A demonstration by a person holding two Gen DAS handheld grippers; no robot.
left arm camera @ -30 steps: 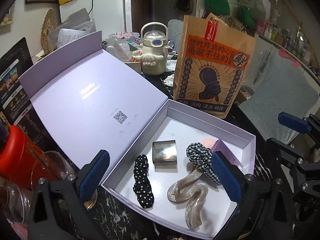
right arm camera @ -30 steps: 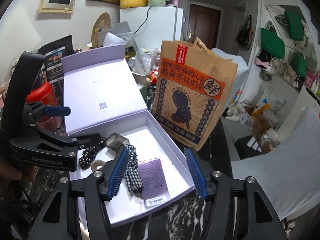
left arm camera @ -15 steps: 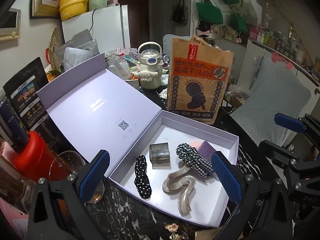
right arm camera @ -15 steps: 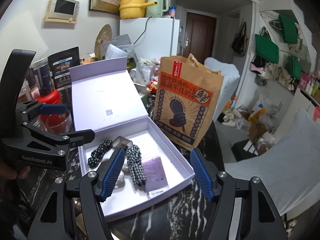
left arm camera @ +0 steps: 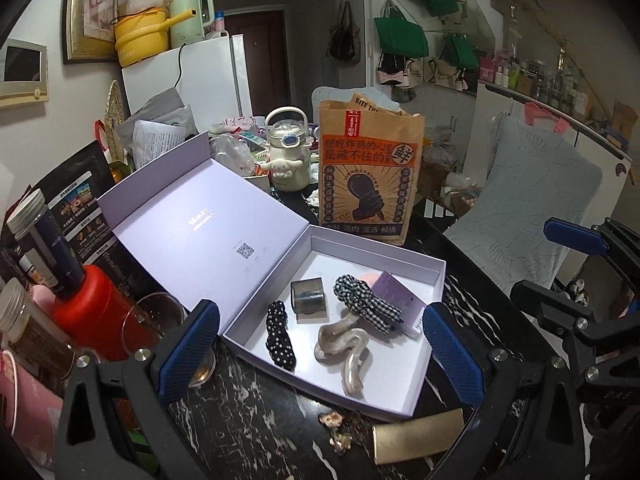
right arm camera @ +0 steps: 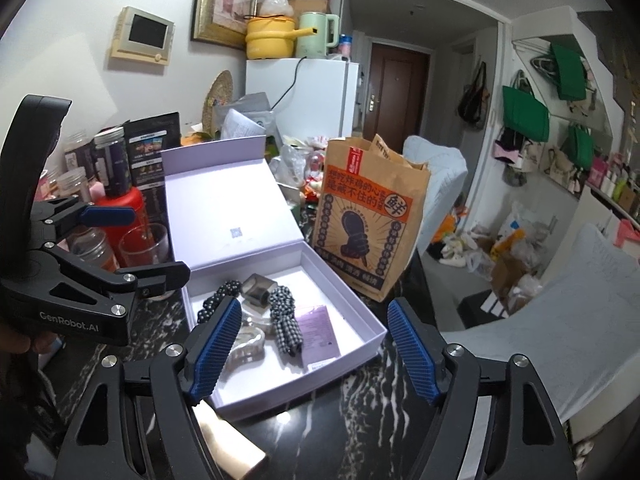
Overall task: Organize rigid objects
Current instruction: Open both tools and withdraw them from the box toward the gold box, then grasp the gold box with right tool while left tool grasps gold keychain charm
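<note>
An open lilac box (left arm camera: 436,276) (right arm camera: 372,324) lies on the dark marble table, lid folded back to the left. Inside lie a black dotted scrunchie (left arm camera: 281,336), a smoky square clip (left arm camera: 309,299), a checked scrunchie (left arm camera: 366,308), a clear wavy hair claw (left arm camera: 344,350) and a purple card (left arm camera: 398,298). A gold barrette (left arm camera: 420,436) and a small flower clip (left arm camera: 334,430) lie on the table in front of the box. My left gripper (left arm camera: 320,356) is open and empty, above the box's near edge. My right gripper (right arm camera: 310,350) is open and empty, to the right of the left one.
A brown paper bag (left arm camera: 370,172) stands behind the box, with a cream kettle (left arm camera: 288,156) beside it. A red container (left arm camera: 86,316), a drinking glass (left arm camera: 154,320) and jars crowd the left side. A chair with a pale cover (left arm camera: 528,208) stands at the right.
Both grippers have drawn back and up from the box. The box looks smaller, and the gold barrette and flower clip in front of it have come into view.
</note>
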